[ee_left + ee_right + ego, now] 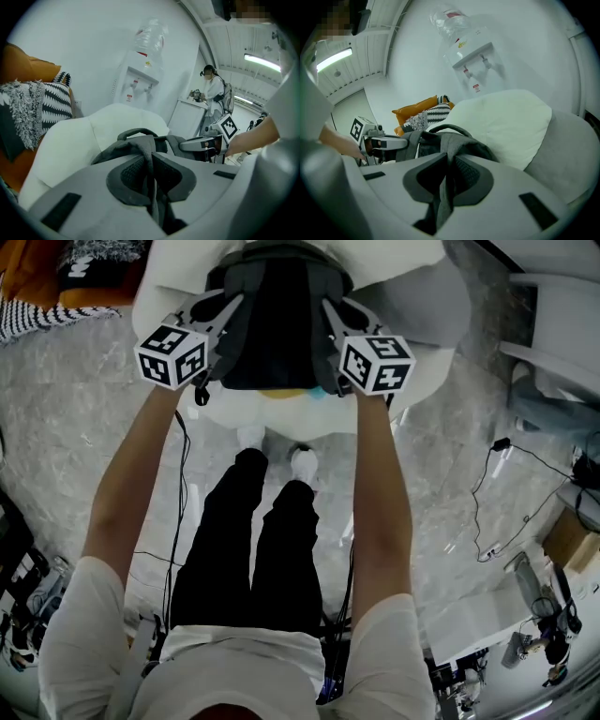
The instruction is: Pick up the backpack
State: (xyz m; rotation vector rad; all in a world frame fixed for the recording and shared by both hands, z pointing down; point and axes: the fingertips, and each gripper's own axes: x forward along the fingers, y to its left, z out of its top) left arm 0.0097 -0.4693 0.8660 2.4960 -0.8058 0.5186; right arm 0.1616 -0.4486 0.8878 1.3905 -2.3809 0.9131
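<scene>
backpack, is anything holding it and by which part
Both: left gripper and right gripper each clamp a grey strap of the backpack, one per side.

We see a dark grey and black backpack (272,324), a white armchair (164,282), an orange cushion (417,106), a black-and-white zigzag pillow (56,106) and a grey marbled floor (66,427).

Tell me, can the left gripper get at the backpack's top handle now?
Probably not freely: the left gripper has its jaws shut on a backpack strap. The top handle itself lies uncovered just beyond.
</scene>
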